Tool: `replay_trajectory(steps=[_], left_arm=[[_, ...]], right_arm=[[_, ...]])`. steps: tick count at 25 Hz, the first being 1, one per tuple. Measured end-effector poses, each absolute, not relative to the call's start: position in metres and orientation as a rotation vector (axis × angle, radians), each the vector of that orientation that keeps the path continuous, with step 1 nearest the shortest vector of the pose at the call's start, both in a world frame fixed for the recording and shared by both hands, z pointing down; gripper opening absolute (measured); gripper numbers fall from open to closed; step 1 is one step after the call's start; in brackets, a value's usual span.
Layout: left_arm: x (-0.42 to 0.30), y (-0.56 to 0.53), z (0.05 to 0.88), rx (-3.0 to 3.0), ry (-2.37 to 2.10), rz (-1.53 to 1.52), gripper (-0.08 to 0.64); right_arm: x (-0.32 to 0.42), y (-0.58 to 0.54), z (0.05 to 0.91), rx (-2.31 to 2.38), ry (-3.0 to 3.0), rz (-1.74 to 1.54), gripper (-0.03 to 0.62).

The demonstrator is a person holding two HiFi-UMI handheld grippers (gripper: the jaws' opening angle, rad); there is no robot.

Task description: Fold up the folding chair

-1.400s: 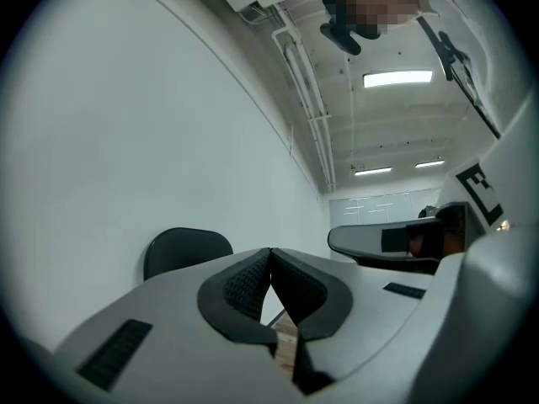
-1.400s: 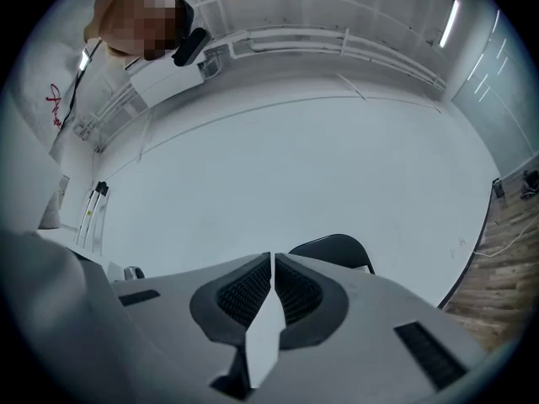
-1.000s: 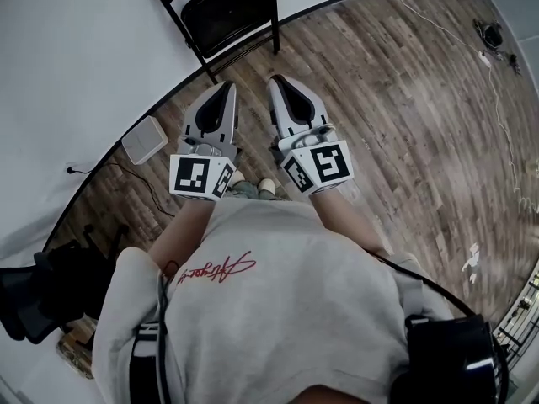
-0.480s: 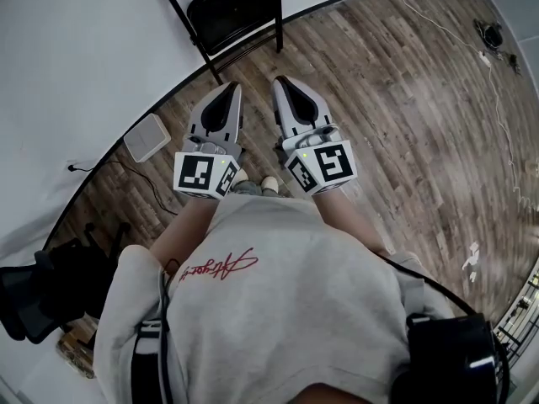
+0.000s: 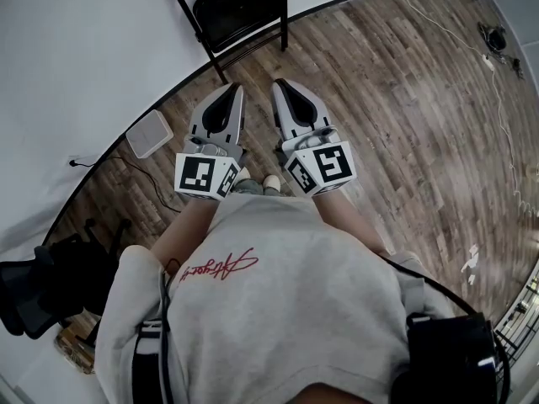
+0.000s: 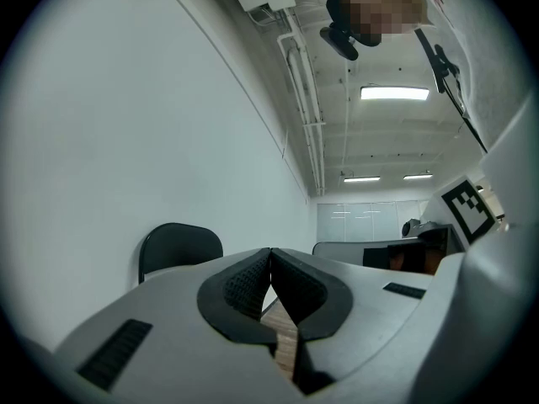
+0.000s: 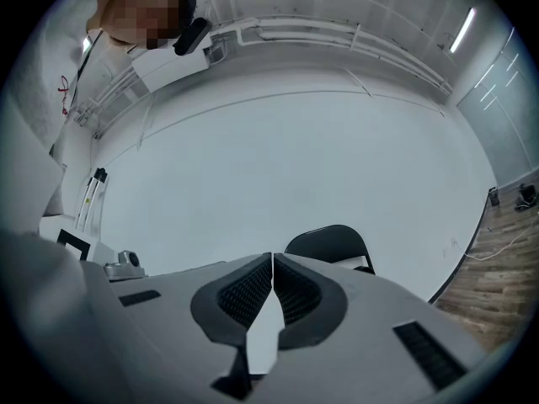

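Observation:
A black folding chair (image 5: 237,8) stands unfolded against the white wall at the top of the head view, its seat level. Its rounded backrest shows in the left gripper view (image 6: 178,247) and in the right gripper view (image 7: 330,244). My left gripper (image 5: 231,88) and right gripper (image 5: 281,84) are held side by side in front of my chest, both pointing at the chair and well short of it. Both are shut with nothing between the pads (image 6: 250,280) (image 7: 253,289).
A white flat box (image 5: 150,133) lies on the wood floor by the wall at the left, with a cable beside it. Dark equipment (image 5: 42,284) sits at the lower left. White cables (image 5: 497,99) trail across the floor at the right.
The chair sits a little higher and further right in the head view. Both grippers keep their pose and stay shut.

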State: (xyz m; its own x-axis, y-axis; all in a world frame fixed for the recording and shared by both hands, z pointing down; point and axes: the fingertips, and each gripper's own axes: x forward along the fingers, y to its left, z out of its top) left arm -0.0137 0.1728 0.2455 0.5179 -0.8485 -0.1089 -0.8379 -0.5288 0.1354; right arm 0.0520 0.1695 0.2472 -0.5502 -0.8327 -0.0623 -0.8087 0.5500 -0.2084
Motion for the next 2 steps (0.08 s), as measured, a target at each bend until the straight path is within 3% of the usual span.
replay_trajectory(steps=[2], left_arm=[[-0.0145,0.1714,0.2449,2.673,-1.497,-0.249,0.017]], right_arm=[[0.0500,0.1691,0.2469,-1.395,2.634,-0.229,0.021]])
